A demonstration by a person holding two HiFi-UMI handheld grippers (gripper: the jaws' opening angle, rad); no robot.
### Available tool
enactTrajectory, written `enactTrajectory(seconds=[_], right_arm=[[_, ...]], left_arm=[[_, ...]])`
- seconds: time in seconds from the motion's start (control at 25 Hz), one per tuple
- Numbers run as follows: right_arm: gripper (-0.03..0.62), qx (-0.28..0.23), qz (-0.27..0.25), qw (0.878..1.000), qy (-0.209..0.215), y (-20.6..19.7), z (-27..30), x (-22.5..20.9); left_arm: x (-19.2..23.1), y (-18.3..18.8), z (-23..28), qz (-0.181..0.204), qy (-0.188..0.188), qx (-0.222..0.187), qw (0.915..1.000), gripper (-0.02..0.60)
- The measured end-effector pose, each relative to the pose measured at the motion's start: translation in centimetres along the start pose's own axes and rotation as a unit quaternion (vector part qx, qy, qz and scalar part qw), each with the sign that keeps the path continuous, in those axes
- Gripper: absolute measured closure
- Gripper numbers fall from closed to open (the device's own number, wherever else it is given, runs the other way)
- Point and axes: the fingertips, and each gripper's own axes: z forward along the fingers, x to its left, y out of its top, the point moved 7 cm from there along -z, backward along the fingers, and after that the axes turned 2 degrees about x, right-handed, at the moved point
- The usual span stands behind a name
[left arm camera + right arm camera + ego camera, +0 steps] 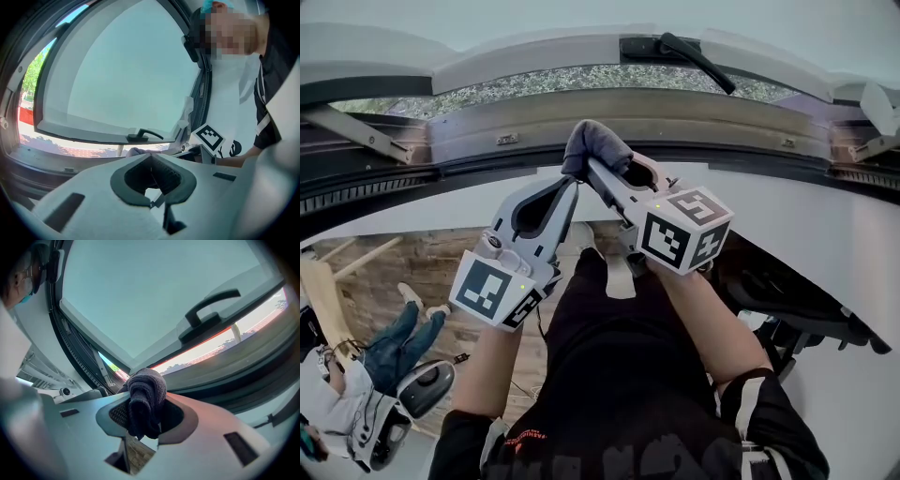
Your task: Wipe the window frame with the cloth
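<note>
The right gripper [598, 176] clamps the cloth [595, 142], a wad poking out to rub the window frame [675, 117]; left gripper [570, 187] closed, empty

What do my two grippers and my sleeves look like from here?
Both the left gripper and right gripper are pale grey plastic with dark ribbed jaw linings. Each carries a cube of black-and-white square markers and a small green light. The left sleeve is black, the right sleeve black with pale stripes.
</note>
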Motion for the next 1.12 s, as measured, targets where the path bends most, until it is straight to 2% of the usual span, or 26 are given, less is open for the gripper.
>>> enactTrajectory(seconds=[1.12], right_arm=[[0.474, -0.073, 0.039, 0.993, -0.081, 2.7, -13.8, -10.3]], left_arm=[[-10.4, 0.3, 11.4, 0.027, -0.092, 0.022, 0.9952, 0.561]])
